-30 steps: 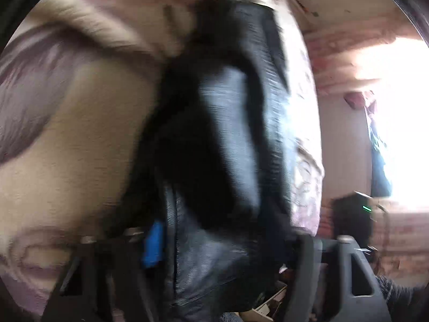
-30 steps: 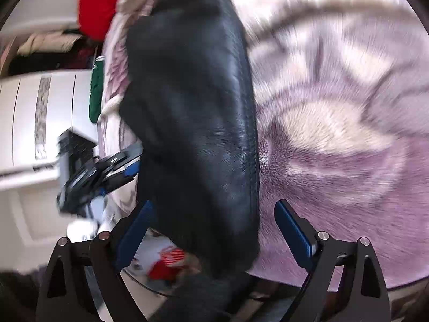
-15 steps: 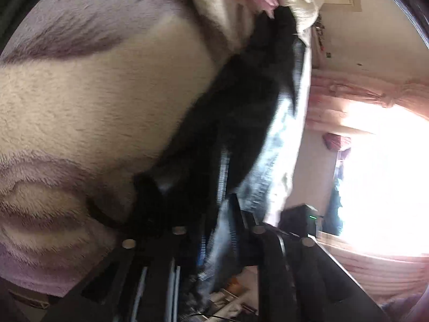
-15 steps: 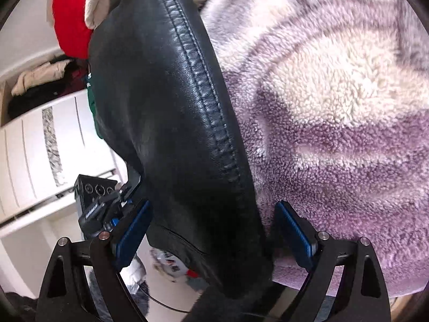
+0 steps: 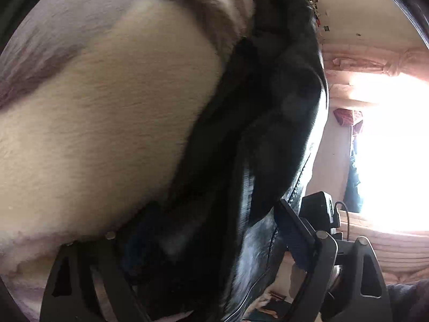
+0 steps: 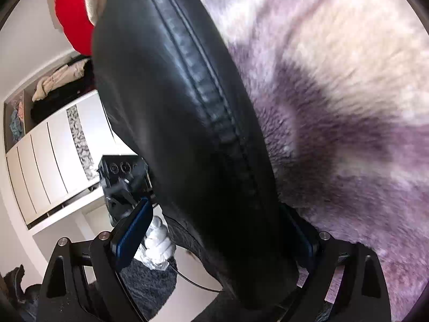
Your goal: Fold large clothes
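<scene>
A black leather jacket (image 6: 187, 123) lies in a long fold on a fluffy purple-and-cream blanket (image 6: 335, 134). My right gripper (image 6: 217, 230) stands open and wide at the jacket's near end. Its blue left pad (image 6: 131, 230) is clear of the leather and its right finger is half hidden behind it. In the left wrist view the same jacket (image 5: 268, 123) runs between the fingers of my left gripper (image 5: 193, 241). Those jaws are opening, with the leather loose between them. My left gripper (image 6: 123, 177) also shows in the right wrist view, held by a white-gloved hand (image 6: 158, 238).
The blanket (image 5: 107, 123) covers a bed. A white wardrobe (image 6: 48, 161) with clothes on its shelf stands beyond the bed's edge, and a red item (image 6: 72, 18) lies near the jacket's far end. A bright window (image 5: 388, 147) and a black box (image 5: 319, 209) with a cable are to the right.
Both grippers have sunk toward the blanket with the jacket. The left jaws, narrow on the leather half a second ago, now stand wide apart. The right jaws kept their width.
</scene>
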A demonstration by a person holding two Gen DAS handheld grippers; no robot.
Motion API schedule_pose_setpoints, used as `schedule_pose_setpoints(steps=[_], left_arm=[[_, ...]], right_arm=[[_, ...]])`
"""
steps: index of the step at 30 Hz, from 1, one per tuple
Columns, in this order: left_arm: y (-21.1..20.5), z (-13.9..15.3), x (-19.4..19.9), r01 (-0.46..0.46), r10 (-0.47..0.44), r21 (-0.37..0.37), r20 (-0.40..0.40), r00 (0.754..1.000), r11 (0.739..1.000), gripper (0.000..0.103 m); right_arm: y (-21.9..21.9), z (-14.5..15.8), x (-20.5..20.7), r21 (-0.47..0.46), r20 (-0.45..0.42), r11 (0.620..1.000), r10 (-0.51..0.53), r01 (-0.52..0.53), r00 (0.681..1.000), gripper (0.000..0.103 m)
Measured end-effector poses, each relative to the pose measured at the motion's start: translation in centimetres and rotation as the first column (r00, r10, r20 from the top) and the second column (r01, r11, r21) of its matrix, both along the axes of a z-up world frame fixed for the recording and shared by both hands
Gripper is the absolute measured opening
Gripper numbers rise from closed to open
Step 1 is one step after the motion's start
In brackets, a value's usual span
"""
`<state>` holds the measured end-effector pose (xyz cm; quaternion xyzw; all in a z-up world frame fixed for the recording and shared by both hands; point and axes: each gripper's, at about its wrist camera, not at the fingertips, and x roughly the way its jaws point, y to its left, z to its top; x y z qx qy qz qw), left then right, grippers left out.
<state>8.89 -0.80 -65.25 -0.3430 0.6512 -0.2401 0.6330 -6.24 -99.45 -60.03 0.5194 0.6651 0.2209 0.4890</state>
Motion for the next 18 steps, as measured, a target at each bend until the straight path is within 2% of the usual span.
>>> schedule_pose_setpoints(steps=[1, 2, 3, 5, 6, 8, 10, 13, 15, 17, 18], left_arm=[[-0.5, 0.4, -0.1, 0.012, -0.013, 0.025, 0.014, 1.0, 1.0, 0.086], [-1.0, 1.1, -0.2, 0.038, -0.04, 0.05, 0.034, 0.999, 0.998, 0.083], [-1.2, 1.8, -0.5, 0.052, -0.055, 0.079, 0.042, 0.998, 0.996, 0.059], [-1.2, 2.6, -0.5, 0.054, -0.058, 0.126, 0.028, 0.998, 0.991, 0.032], [-0.6, 3.0, -0.8, 0.034, -0.036, 0.108, 0.021, 0.999, 0.994, 0.028], [0.3, 3.8, -2.7, 0.007, -0.007, 0.089, -0.008, 1.0, 0.996, 0.027], [1.2, 4.2, -4.7, 0.014, -0.01, 0.104, -0.039, 0.999, 0.995, 0.027], [2.1, 2.8, -7.6, 0.014, -0.003, 0.093, -0.117, 0.993, 0.996, 0.027], [2.6, 1.9, -7.9, -0.01, 0.018, 0.058, -0.153, 0.988, 0.998, 0.028], [3.5, 1.6, -7.3, -0.026, 0.03, 0.029, -0.153, 0.988, 0.999, 0.028], [3.5, 1.4, -7.1, -0.027, 0.032, 0.038, -0.145, 0.989, 0.999, 0.028]], right_arm=[[0.4, -0.3, 0.2, -0.002, -0.009, 1.0, -0.003, 0.003, 1.0, 0.092], [0.8, -0.4, 0.5, -0.011, -0.018, 1.0, 0.0, -0.001, 1.0, 0.078], [1.1, -0.7, 0.4, -0.021, -0.027, 1.0, 0.003, -0.004, 1.0, 0.052], [1.2, -0.8, -0.4, 0.031, -0.077, 0.995, -0.09, 0.092, 0.993, 0.036], [1.2, -0.6, -0.9, 0.038, -0.096, 0.992, -0.118, 0.122, 0.988, 0.03], [1.5, 0.2, -2.2, 0.035, -0.127, 0.992, -0.119, 0.124, 0.985, 0.027], [2.6, 1.0, -3.9, 0.055, -0.159, 0.995, -0.077, 0.087, 0.984, 0.024], [4.4, 1.1, -7.1, 0.044, -0.249, 0.999, 0.011, 0.0, 0.969, 0.023], [4.7, 0.9, -8.0, -0.038, -0.303, 0.994, 0.09, -0.107, 0.949, 0.048], [3.7, 1.8, -7.7, -0.129, -0.31, 0.971, 0.152, -0.2, 0.938, 0.049], [2.8, 2.8, -7.4, -0.171, -0.3, 0.965, 0.14, -0.197, 0.944, 0.049]])
